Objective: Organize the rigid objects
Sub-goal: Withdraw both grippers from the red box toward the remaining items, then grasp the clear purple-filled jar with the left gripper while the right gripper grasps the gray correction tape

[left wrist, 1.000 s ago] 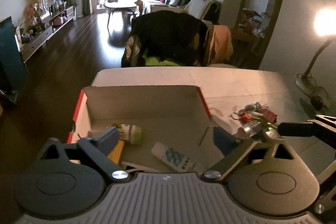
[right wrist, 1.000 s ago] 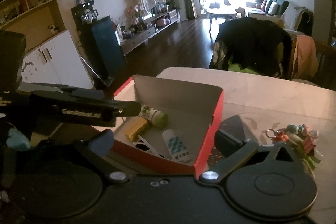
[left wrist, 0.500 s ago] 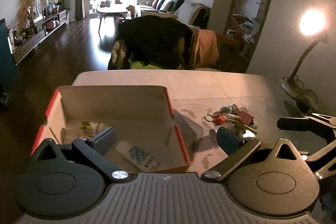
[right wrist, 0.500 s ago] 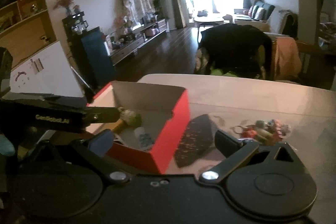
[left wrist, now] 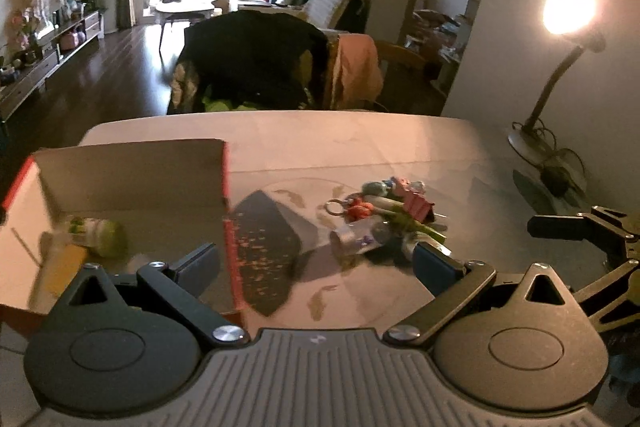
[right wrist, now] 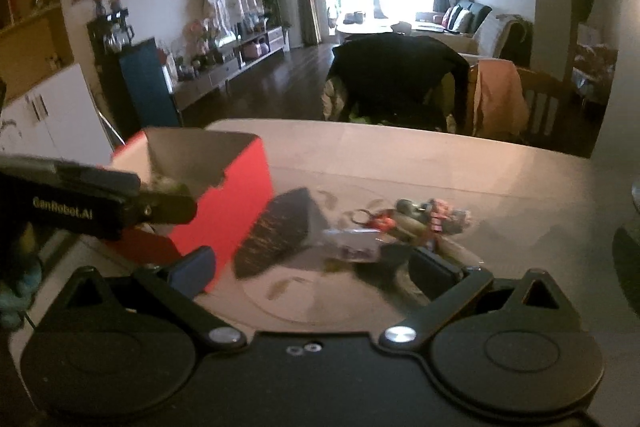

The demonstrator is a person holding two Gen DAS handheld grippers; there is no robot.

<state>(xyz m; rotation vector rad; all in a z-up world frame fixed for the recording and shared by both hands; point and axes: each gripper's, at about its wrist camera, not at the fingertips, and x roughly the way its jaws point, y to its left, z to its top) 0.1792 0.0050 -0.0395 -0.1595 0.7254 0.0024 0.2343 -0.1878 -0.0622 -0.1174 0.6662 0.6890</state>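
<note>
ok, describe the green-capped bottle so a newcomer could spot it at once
Find the red-sided cardboard box at the table's left. The green-capped bottle lies on its side inside, beside a yellow item; only it has a rounded green end.

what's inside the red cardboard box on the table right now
In the red cardboard box, a small green-capped bottle and a yellow item show. The left gripper covers the near floor, hiding anything there.
</note>
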